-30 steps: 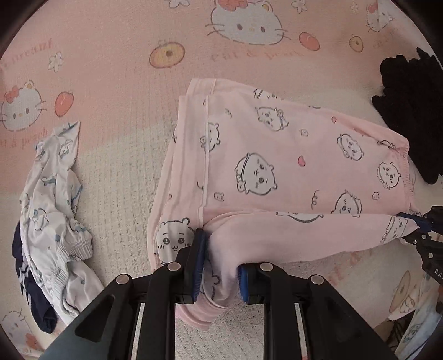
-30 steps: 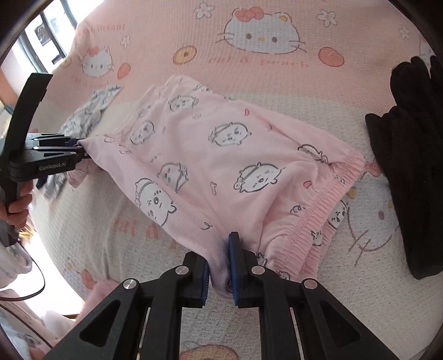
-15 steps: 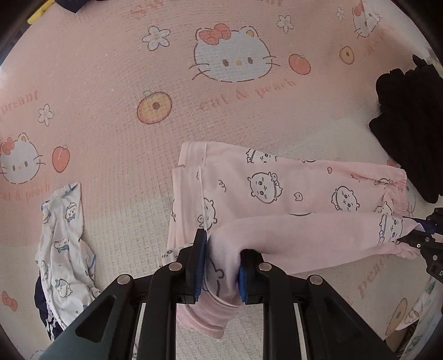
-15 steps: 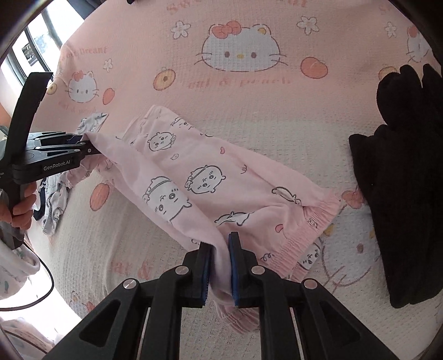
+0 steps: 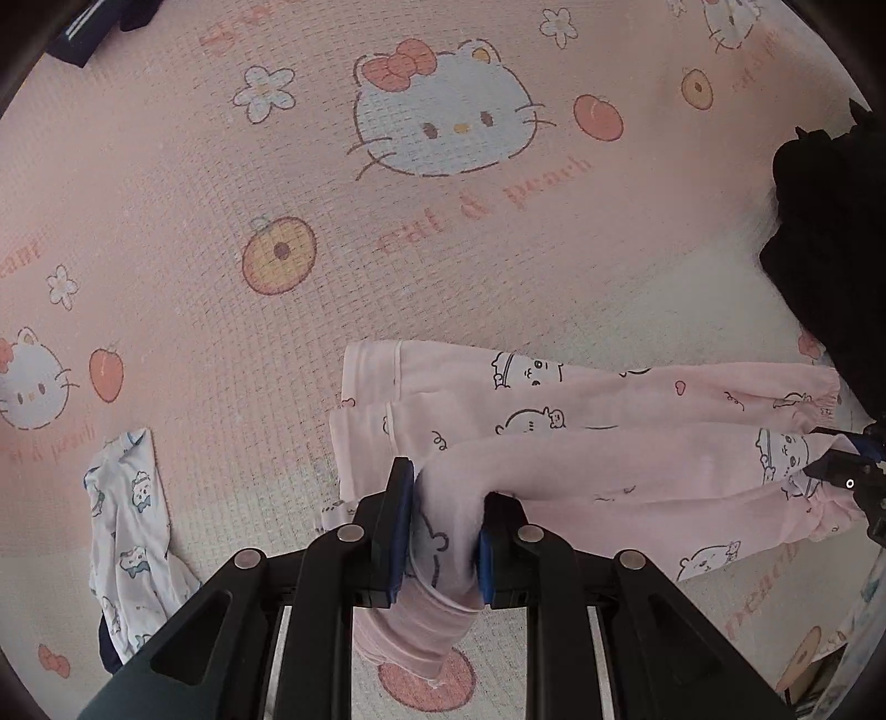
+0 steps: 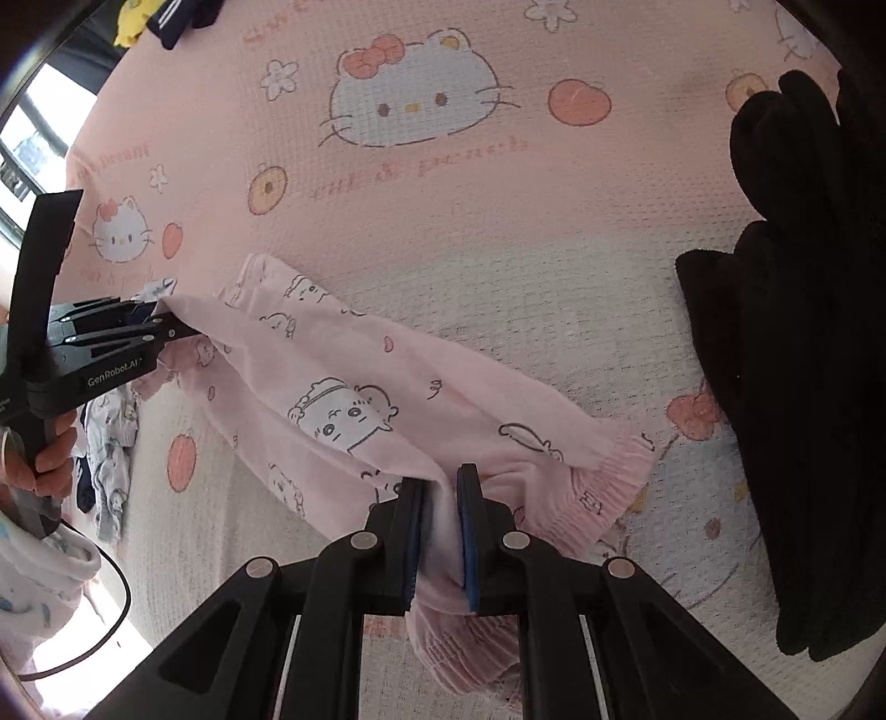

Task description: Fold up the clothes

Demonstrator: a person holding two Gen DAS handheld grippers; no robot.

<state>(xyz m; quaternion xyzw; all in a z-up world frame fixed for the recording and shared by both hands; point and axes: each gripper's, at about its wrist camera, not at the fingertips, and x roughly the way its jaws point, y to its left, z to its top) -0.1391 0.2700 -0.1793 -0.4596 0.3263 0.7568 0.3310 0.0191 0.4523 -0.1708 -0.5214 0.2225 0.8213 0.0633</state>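
Pink cartoon-print pyjama trousers lie partly on the bed and are being folded over themselves. My left gripper is shut on the leg end of the lifted near edge. At the elastic waistband end of the trousers, my right gripper is shut on the fabric. Between the two grippers the lifted edge hangs in a taut band above the lower layer. The left gripper shows at the left of the right wrist view, held by a hand; the right gripper appears at the far right of the left wrist view.
A pink cat-print bedspread covers the surface. Black garments are piled at the right. A white blue-print garment lies crumpled at the left, over something dark blue. Dark and yellow items sit at the far top left.
Both grippers have carried the near edge of the trousers toward the far side, so less of the lower layer shows. The grips have not changed.
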